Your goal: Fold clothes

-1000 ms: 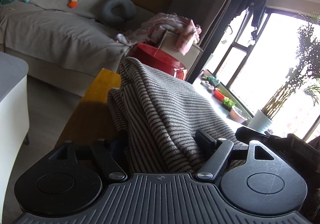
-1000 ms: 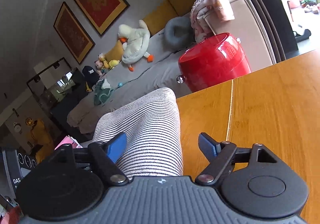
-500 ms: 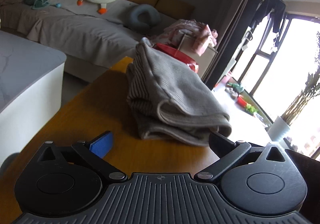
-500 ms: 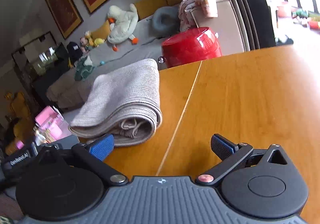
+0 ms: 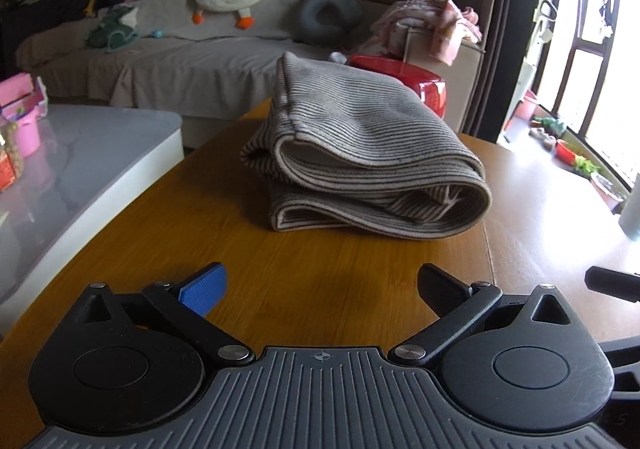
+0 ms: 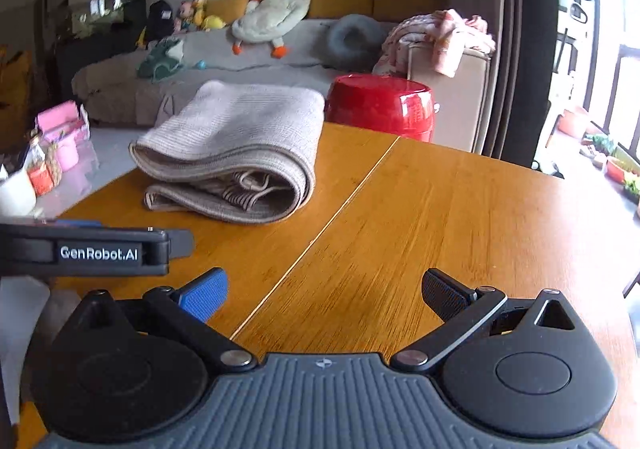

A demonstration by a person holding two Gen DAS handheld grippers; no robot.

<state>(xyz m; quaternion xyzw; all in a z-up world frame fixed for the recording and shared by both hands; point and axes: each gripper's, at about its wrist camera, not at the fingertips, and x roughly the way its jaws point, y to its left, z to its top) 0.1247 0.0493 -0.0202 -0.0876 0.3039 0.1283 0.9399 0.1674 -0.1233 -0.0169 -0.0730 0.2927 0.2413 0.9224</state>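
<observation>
Striped garment (image 5: 360, 153) folded into a thick bundle, lying on the wooden worktop (image 5: 320, 261) ahead of both sets of fingers, clear of them. Left gripper (image 5: 320, 291) fingers spread wide, holding nothing. Right gripper (image 6: 324, 295) fingers also spread, empty; bundle sits ahead and left of them. Red stool (image 6: 380, 107) beyond worktop edge.
</observation>
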